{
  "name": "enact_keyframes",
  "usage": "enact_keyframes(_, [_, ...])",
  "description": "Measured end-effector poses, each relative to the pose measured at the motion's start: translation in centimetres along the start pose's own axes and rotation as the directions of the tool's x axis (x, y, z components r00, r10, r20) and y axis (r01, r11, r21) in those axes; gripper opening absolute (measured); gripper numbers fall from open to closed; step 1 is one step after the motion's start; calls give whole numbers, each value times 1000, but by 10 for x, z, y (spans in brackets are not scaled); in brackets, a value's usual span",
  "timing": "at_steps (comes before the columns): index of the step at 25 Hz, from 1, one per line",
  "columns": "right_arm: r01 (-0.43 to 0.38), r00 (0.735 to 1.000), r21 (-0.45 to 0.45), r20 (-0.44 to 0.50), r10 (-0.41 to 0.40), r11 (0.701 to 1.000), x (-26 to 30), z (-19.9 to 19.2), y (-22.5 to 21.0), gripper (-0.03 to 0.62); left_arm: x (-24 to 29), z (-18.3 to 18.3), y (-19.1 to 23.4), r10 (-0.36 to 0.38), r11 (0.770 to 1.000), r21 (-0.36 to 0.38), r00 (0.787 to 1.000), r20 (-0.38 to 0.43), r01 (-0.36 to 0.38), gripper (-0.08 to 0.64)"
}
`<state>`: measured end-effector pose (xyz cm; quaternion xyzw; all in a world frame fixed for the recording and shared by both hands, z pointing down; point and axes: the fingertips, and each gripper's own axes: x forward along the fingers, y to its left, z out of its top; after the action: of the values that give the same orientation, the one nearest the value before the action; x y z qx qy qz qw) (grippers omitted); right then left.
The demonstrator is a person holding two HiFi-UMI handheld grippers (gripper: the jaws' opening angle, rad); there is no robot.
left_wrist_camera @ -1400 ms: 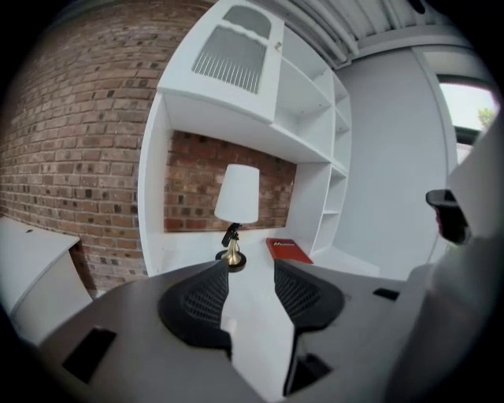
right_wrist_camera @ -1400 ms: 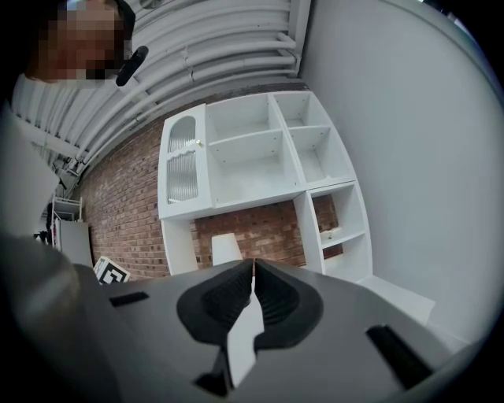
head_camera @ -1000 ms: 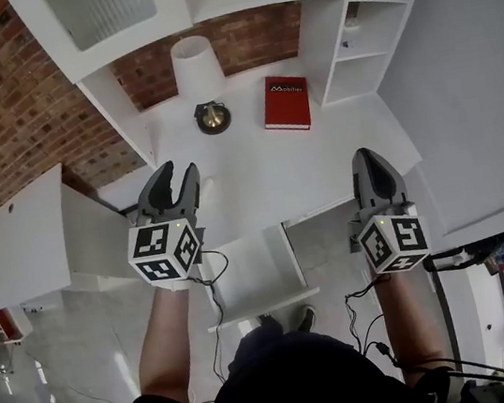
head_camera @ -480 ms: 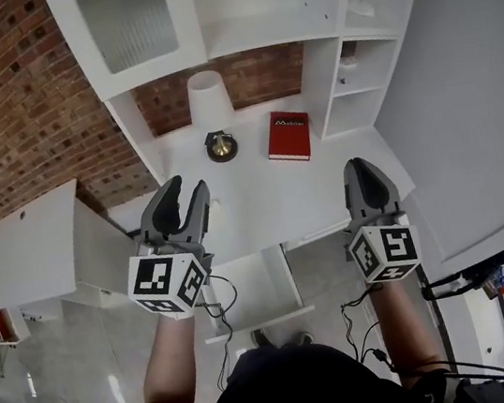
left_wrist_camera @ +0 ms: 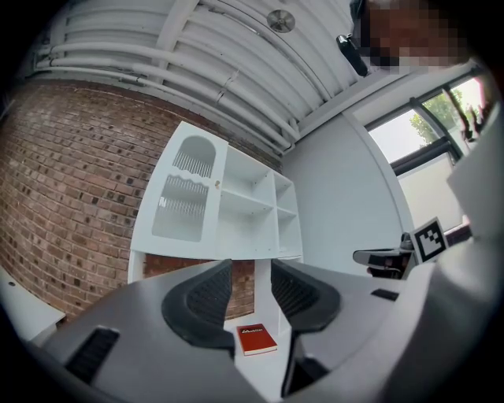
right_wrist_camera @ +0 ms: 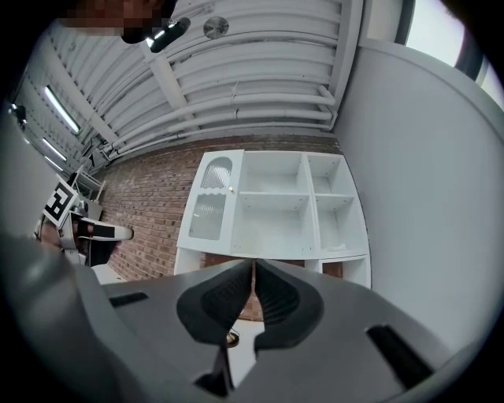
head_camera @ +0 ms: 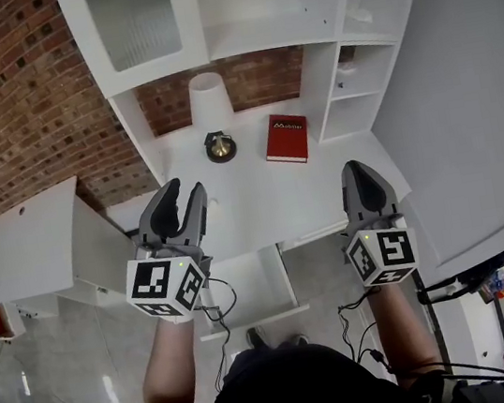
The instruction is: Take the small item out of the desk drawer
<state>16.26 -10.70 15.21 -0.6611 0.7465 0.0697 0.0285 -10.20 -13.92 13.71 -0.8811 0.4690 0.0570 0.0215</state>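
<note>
Two tools hover above the white table: my left tool with jaws apart and empty, my right tool pressed closed. Ahead of them lie a red book and a lamp, beneath white shelves on a brick wall. I cannot see the small item.

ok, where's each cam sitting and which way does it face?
Head view: on the head, steeply down at desk; shows forearms, left gripper, right gripper.
Left gripper view: on that gripper, along open jaws toward shelves and book.
Right gripper view: on that gripper, along shut jaws toward shelves.
Shared: both gripper views see the shelves.
</note>
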Motion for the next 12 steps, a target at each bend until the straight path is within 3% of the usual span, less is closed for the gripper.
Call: enact_keyframes(12, [-18,1000,-22,10,18,1000,-6,4,2,11,-5,3,6,24,1000,-17,1000,16,-24,149])
